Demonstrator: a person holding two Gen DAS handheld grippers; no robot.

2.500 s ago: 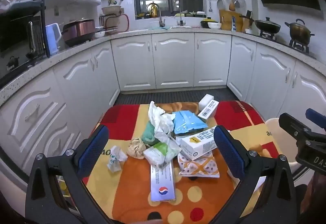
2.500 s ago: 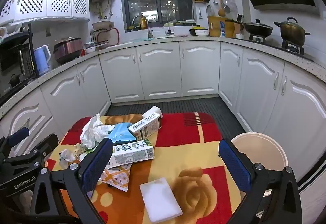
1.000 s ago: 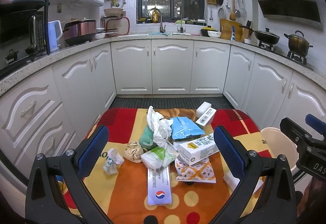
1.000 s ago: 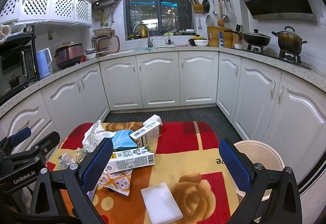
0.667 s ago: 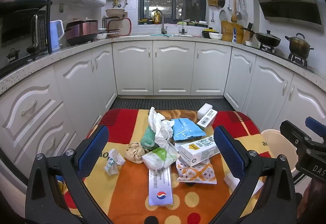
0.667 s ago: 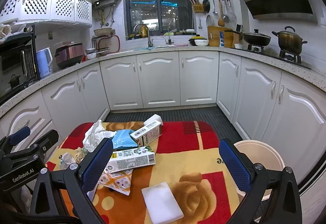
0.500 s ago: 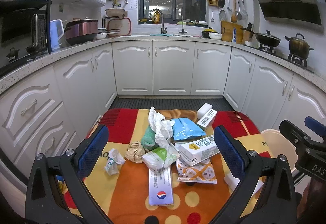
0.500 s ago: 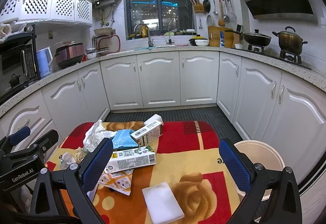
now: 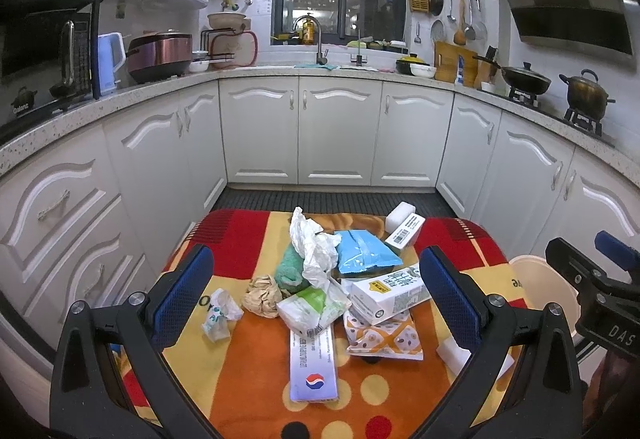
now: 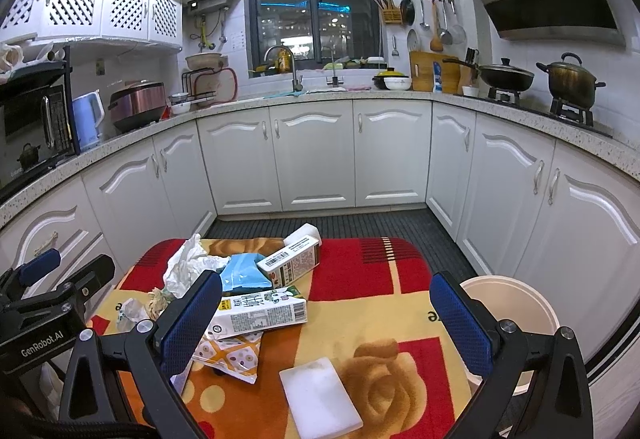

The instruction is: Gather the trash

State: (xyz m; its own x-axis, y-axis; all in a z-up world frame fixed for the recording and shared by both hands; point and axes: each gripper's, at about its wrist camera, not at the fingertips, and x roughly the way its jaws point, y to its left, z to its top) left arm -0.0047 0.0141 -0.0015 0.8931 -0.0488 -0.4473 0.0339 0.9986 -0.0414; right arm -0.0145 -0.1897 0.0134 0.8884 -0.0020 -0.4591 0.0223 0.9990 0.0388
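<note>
Both tools, left tool (image 9: 316, 299) and right tool (image 10: 326, 313), hover spread wide and hold nothing. The trash pile (image 9: 340, 279) lies on the desk (image 9: 256, 371); the bin (image 10: 508, 303) stands beside its right edge. Start with the top milk carton (image 10: 260, 313): close across its narrow sides, lift clear, then carry it to the bin.

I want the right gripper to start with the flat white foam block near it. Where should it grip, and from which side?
Judging from its pose, come from above: the white foam block lies flat on the tablecloth, apart from the other trash. Close the open right gripper across its two long edges, the narrower span, near the middle.
</note>
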